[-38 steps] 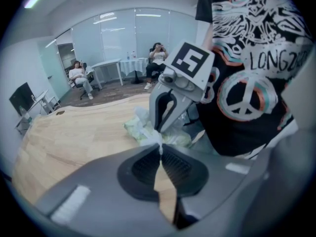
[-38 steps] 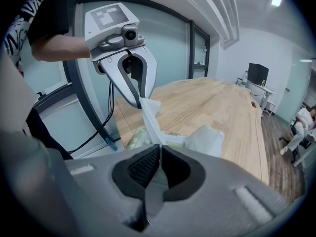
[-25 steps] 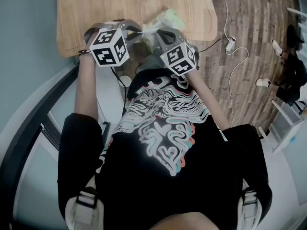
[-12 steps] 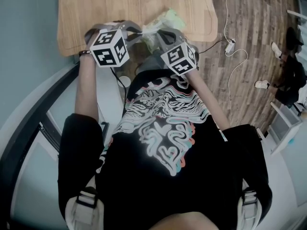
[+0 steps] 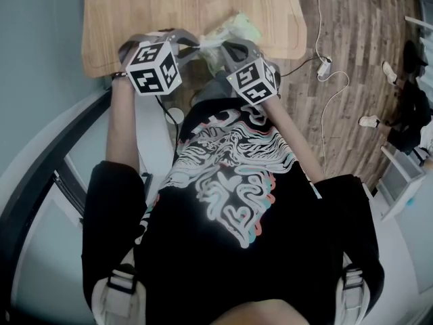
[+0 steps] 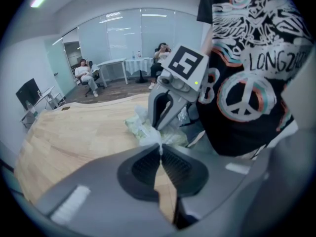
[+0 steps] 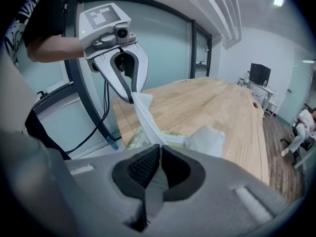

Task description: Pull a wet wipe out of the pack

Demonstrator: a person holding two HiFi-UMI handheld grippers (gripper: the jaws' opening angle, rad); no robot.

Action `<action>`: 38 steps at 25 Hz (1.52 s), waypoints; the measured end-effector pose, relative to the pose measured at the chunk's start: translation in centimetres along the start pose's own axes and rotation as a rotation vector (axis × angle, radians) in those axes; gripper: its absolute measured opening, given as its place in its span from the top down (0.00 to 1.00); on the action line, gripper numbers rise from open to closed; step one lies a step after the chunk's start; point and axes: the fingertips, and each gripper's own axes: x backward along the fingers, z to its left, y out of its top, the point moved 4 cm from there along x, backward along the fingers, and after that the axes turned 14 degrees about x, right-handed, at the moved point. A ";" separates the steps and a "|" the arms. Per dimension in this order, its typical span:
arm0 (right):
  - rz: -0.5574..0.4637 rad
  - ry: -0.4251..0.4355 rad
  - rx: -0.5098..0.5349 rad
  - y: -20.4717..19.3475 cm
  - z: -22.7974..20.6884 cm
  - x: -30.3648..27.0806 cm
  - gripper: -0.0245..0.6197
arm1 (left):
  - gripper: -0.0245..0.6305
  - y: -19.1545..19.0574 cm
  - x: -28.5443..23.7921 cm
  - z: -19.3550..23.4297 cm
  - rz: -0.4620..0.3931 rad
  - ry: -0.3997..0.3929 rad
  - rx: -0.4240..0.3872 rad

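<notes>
L gripper (image 6: 159, 146) is pinching one end of the wet wipe (image 7: 143, 115). Its jaws are sitting together w/ only the thin white sheet btwn the pads. R gripper (image 7: 159, 147) is closing fully too, its pads apparently meeting on the near edge of the wet wipe pack (image 5: 235, 27), right where the wipe is coming out.

The wipe is stretching as a twisted white strip from the pack up to the L tips, clear of the tabletop. A looser white bunch is sticking up at the pack just beside the R tips. Both grippers are pointing down and toward each other, tips near but apart.

The pack, pale green and crumpled, is lying on the wooden table (image 5: 169, 5), near the edge closest to the person.

In the head view the marker cubes (image 5: 154, 66) are covering most of both sets of jaws. In the L gripper view the R gripper and the person's black printed T-shirt (image 5: 237, 181) are blocking the right half of the scene.

A black cable (image 7: 101, 117) is hanging below the table edge, in front of a dark-framed glass wall (image 7: 163, 38). A white cable w/ adapter (image 5: 325, 63) is lying on the plank floor (image 5: 365, 100). Farther off, a seated person (image 6: 86, 74) is resting in an office chair, and a monitor (image 7: 259, 74) is standing on a desk.
</notes>
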 end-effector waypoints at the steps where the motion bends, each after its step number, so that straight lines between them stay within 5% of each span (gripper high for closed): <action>1: -0.002 0.000 0.000 -0.1 0.0 0.0 0.94 | 0.96 0.0 0.0 0.0 0.001 0.002 0.001; 23: -0.005 0.010 -0.005 -0.5 0.0 -0.1 0.94 | 0.96 -1.0 1.2 -0.5 -0.004 0.043 0.049; 38: -0.149 -0.047 0.034 2.0 -0.8 1.8 0.94 | 0.96 -3.0 3.7 1.8 -0.105 0.229 0.186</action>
